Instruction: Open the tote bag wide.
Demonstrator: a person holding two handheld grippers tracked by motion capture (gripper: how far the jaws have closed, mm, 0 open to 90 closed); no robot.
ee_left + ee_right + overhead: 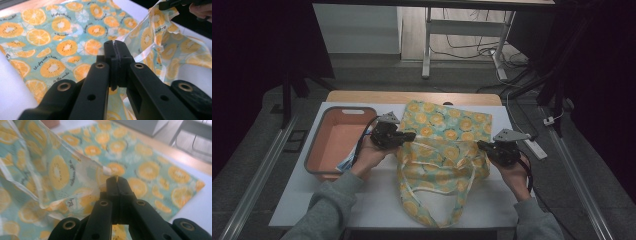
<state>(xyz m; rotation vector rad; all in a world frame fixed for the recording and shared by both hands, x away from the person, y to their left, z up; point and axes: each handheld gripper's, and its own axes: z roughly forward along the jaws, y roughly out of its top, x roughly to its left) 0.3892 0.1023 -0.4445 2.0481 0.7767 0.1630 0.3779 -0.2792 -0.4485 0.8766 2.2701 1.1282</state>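
A teal cloth bag (444, 145) printed with orange slices lies on the white table (377, 200), its straps trailing toward the front edge. My left gripper (412, 136) is shut on the bag's left rim, seen up close as jaws pressed together on the fabric edge (115, 48). My right gripper (482, 145) is shut on the right rim; the cloth edge (107, 171) sticks out between its closed jaws (116, 180). Between the two grips the bag's mouth is lifted and stretched. In the left gripper view the other gripper (175, 3) holds the far rim at the top right.
An orange tub with a grey rim (323, 131) stands at the table's left, beside my left hand. Something blue and white (346, 164) lies by its near corner. Beyond the table are a desk frame (428, 45) and floor cables (472, 50). A white power strip (536, 148) lies at the right edge.
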